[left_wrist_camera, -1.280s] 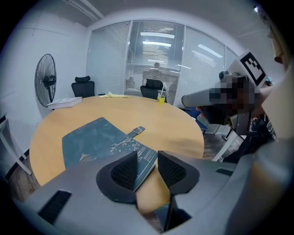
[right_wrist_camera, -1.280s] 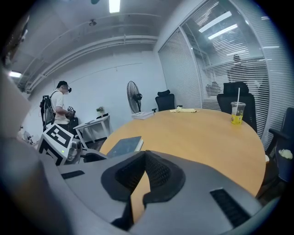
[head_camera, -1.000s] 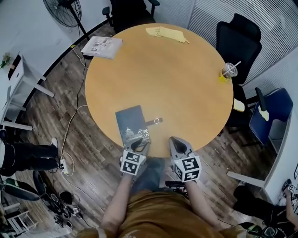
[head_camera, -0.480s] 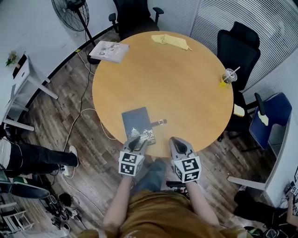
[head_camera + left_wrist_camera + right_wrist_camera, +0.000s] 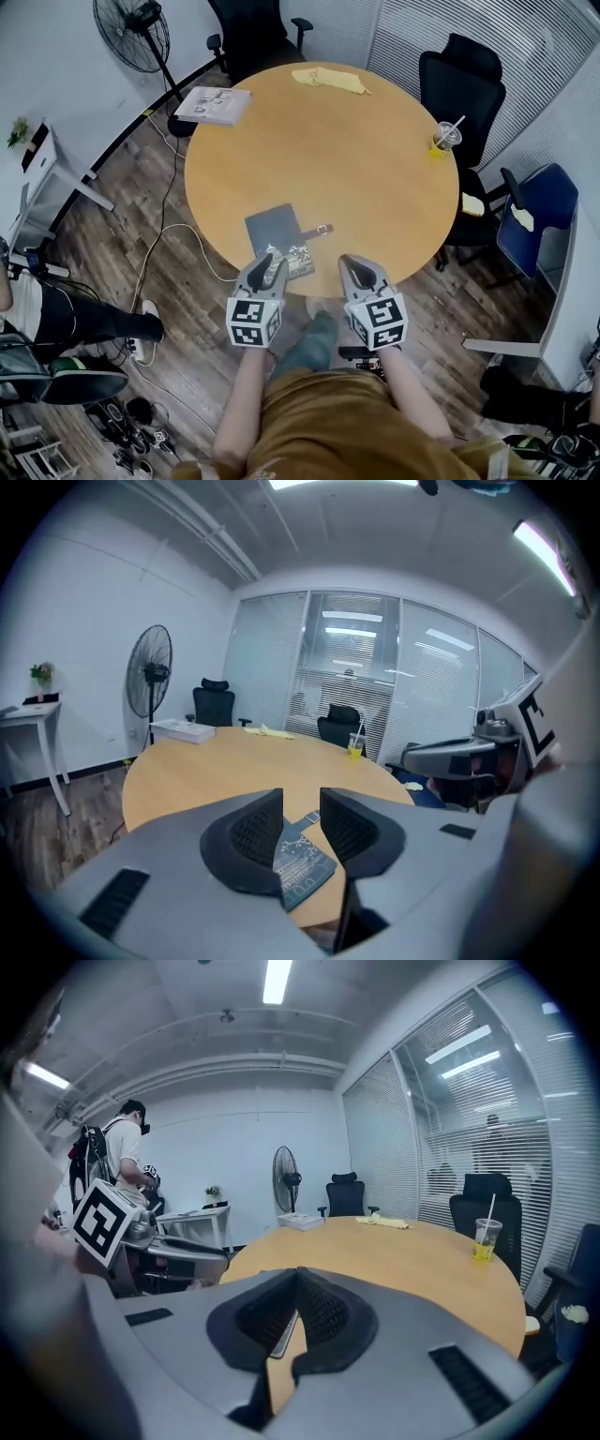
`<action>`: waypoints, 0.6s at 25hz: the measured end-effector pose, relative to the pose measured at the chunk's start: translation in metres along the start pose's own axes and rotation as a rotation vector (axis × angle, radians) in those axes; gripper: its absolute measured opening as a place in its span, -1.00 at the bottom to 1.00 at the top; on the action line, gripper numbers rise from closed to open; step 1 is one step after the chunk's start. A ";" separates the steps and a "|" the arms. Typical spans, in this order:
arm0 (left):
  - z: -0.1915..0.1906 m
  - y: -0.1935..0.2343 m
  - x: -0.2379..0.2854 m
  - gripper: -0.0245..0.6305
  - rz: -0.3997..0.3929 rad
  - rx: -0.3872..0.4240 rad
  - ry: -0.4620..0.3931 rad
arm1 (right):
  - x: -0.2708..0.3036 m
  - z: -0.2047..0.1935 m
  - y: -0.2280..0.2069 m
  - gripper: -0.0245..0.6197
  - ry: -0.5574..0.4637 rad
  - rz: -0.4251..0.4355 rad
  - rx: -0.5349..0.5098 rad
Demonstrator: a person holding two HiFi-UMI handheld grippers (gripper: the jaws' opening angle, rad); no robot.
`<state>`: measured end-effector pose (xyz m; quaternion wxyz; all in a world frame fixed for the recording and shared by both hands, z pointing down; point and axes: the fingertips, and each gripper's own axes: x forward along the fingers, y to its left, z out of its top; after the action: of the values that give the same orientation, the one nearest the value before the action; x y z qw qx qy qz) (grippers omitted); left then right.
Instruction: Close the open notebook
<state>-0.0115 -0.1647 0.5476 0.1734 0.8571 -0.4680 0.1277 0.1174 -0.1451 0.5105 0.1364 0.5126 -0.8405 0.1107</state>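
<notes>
At the bottom of the frame, the person wears a mustard-brown short-sleeved shirt and blue jeans. The left hand-held gripper and the right hand-held gripper are grey with black ribbed pads, each bearing a cube of black-and-white square markers.

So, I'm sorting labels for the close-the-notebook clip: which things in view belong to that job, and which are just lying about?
Belongs to the job:
notebook, its strap, left gripper, right gripper.

Just lying about:
white book, yellow cloth, drink cup, fan, office chair.
</notes>
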 end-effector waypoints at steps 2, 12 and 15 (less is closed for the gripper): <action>0.010 -0.004 -0.008 -0.51 -0.001 0.009 -0.028 | -0.005 0.005 0.003 -0.89 -0.017 -0.004 -0.001; 0.039 -0.003 -0.039 -0.53 0.023 0.023 -0.120 | -0.023 0.024 0.015 -0.89 -0.069 -0.015 -0.018; 0.037 -0.009 -0.043 -0.53 0.018 0.023 -0.120 | -0.027 0.021 0.017 -0.89 -0.062 -0.016 -0.019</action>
<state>-0.0248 -0.1433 0.4965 0.1337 0.8608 -0.4839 0.0830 0.1118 -0.1225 0.4807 0.1160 0.5213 -0.8411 0.0857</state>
